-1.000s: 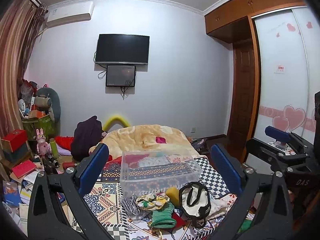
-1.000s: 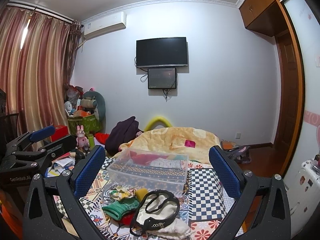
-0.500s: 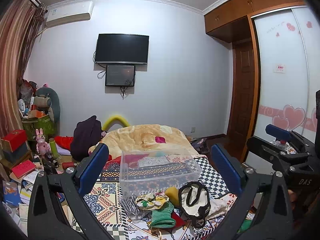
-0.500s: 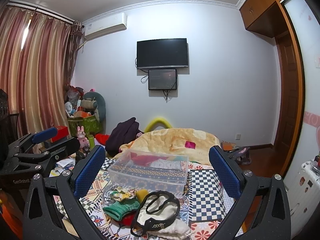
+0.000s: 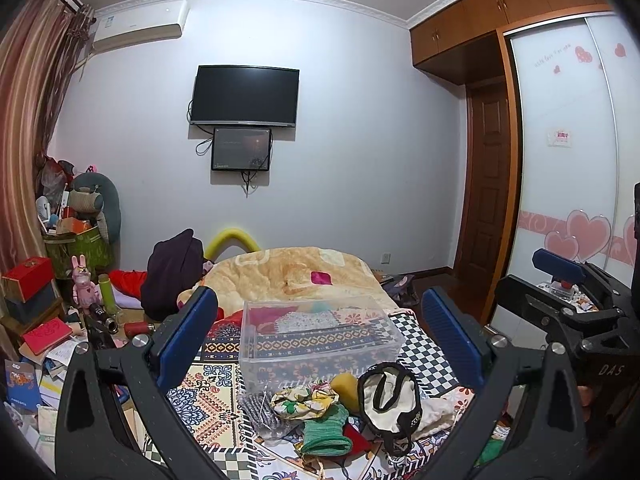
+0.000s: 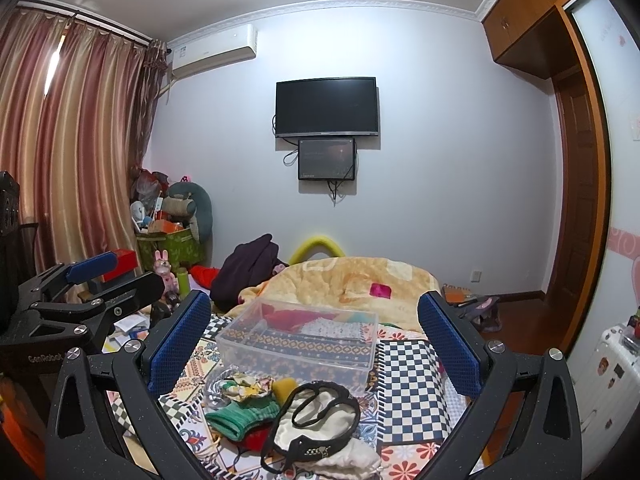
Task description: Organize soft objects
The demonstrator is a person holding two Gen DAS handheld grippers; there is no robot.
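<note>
A clear plastic box (image 5: 316, 332) (image 6: 300, 338) stands on the patterned bed cover (image 5: 208, 396). In front of it lies a pile of soft things: a green knit piece (image 5: 324, 432) (image 6: 240, 416), a floral scrunchie (image 5: 304, 398) (image 6: 248, 386), a grey coiled piece (image 5: 260, 412), a yellow sponge (image 5: 344, 384) (image 6: 284, 388) and a white cloth with black trim (image 5: 390, 396) (image 6: 316, 416). My left gripper (image 5: 320, 340) is open and empty, held above the pile. My right gripper (image 6: 316, 344) is open and empty too. Each gripper also shows at the side of the other's view (image 5: 568, 304) (image 6: 80, 300).
A beige quilt (image 5: 296, 276) and a dark garment (image 5: 172, 272) lie behind the box. Boxes, books and toys (image 5: 52, 312) crowd the left side. A wardrobe (image 5: 568, 184) and a door (image 5: 488, 208) are on the right. A white suitcase (image 6: 616, 364) stands at the right.
Both grippers have drifted very slightly; the view has barely shifted. Nothing was taken hold of or let go.
</note>
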